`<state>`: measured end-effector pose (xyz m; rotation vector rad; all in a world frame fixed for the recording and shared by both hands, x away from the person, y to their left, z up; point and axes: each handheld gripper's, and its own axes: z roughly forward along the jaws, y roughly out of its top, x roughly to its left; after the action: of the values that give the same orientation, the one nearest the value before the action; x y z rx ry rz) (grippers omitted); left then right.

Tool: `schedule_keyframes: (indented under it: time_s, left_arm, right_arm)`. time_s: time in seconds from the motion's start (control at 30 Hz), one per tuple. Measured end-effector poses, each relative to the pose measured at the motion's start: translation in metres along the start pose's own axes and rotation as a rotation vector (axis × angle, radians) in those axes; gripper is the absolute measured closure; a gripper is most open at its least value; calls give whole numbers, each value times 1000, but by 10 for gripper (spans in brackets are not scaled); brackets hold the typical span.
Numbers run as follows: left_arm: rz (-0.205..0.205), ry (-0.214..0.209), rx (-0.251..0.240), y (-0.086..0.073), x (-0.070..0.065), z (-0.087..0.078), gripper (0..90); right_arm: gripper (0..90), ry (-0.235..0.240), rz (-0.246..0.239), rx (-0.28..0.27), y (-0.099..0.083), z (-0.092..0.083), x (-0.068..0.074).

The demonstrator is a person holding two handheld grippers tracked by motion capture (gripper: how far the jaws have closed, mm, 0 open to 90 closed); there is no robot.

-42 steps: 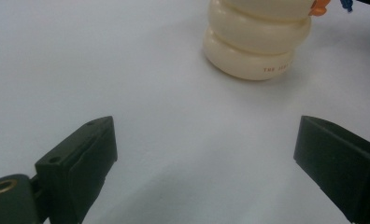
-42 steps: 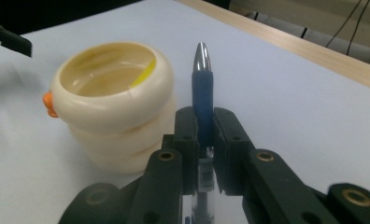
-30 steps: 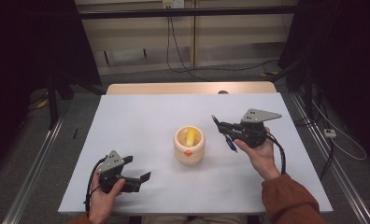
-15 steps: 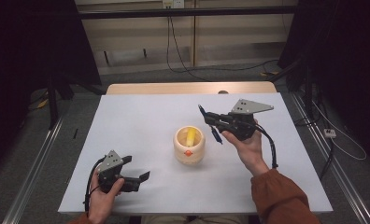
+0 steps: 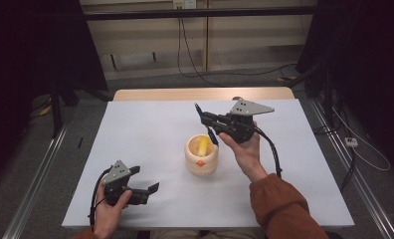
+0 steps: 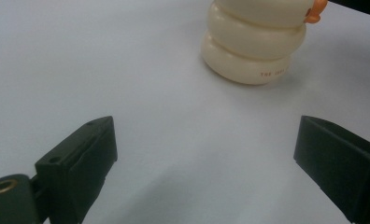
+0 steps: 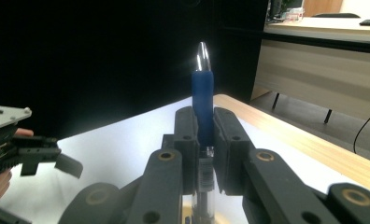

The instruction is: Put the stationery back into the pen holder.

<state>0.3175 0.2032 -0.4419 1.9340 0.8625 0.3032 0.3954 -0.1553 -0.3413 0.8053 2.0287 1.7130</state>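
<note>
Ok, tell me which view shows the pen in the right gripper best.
The right gripper view: the pen stands clamped between the jaws, blue grip and silver tip plain, clear barrel below. The high view shows it as a thin blue sliver at the right gripper, above the cream holder.

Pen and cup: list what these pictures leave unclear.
- Pen: lower barrel hidden between the right gripper pads, right gripper view.
- Cup: top cut by the frame edge, left gripper view.
- Yellow thing in the cup: too small to identify, high view.
</note>
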Motion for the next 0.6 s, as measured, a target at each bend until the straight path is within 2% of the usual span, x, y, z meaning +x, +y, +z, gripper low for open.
schedule_keyframes:
  time_s: [0.23, 0.43, 0.6]
  left_arm:
    - [5, 0, -4, 1, -1, -1, 62]
    - [4, -1, -7, 0, 0, -1, 62]
    - [4, -1, -8, 0, 0, -1, 62]
  right_arm:
    - [814, 6, 10, 23, 0, 16, -1]
    - [813, 2, 30, 44, -9, 26, -4]
    - [811, -2, 26, 74, -19, 30, -6]
